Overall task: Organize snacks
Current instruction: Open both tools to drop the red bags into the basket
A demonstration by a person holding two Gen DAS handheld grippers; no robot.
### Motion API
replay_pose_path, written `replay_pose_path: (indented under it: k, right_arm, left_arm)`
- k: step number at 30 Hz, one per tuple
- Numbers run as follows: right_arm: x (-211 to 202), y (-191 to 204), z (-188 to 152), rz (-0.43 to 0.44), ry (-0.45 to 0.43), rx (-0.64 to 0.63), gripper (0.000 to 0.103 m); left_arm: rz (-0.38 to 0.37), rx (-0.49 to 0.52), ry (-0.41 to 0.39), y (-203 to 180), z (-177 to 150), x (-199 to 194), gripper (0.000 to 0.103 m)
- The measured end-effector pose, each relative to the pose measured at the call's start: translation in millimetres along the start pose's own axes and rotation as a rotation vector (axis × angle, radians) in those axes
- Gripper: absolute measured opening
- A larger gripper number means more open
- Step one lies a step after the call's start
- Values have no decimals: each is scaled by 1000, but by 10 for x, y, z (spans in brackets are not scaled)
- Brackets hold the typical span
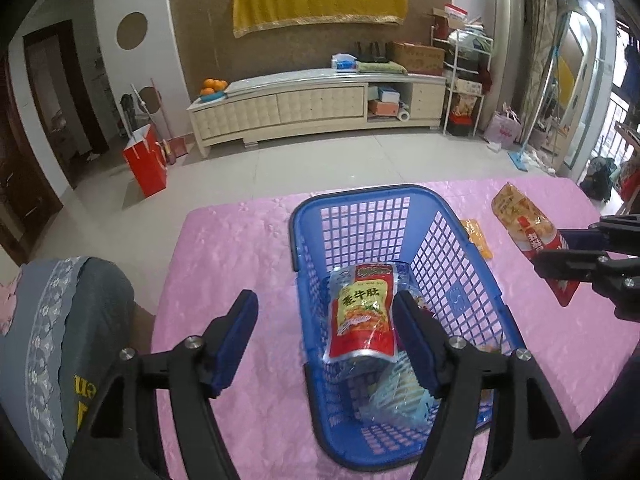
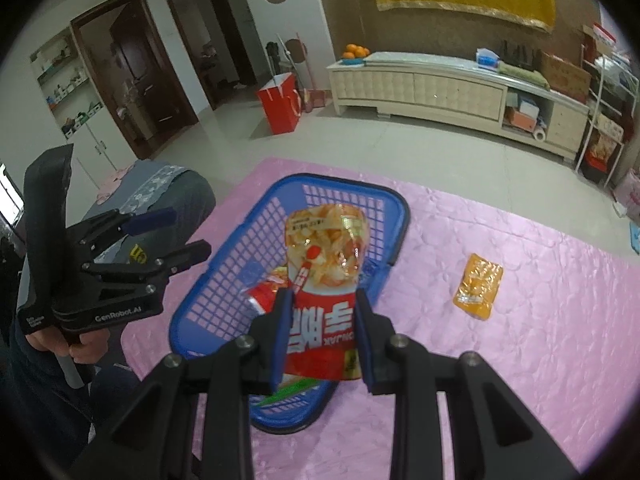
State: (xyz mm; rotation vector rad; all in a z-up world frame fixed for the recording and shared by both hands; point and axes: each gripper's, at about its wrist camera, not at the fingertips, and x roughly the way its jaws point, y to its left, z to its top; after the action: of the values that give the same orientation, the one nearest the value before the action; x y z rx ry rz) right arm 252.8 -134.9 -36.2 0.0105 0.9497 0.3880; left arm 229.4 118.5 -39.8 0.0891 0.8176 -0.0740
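A blue plastic basket (image 1: 360,196) (image 2: 344,182) stands on the pink tablecloth. A red and green snack packet (image 1: 364,316) rests in it on top of other packets. My left gripper (image 1: 328,340) (image 2: 186,232) hangs open above the basket's near left wall, its pads clear of that packet. My right gripper (image 2: 324,340) (image 1: 556,250) is shut on the lower end of a red konjac snack packet (image 2: 324,248) (image 1: 520,216), held upright above the basket's right side. A small orange packet (image 1: 476,238) (image 2: 478,286) lies flat on the cloth to the right of the basket.
The pink-covered table (image 1: 240,260) (image 2: 520,360) ends just beyond the basket. A chair with a grey lace-trimmed cover (image 1: 60,320) (image 2: 172,184) stands at the table's left side. A person's hand (image 2: 86,350) holds the left gripper's handle. On the floor beyond stands a red bag (image 1: 146,164).
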Motion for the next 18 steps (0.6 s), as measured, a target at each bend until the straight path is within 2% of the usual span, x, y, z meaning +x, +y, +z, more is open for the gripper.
replay_pose_path:
  k: [9,18]
  right_arm:
    - [71,321,37,4,12,-58,34]
    - [304,396,5,-9,53,-75,34]
  left_arm:
    - [12,-54,-15,153,-214,-227,68]
    - [11,-93,3,241,-376,-224,68]
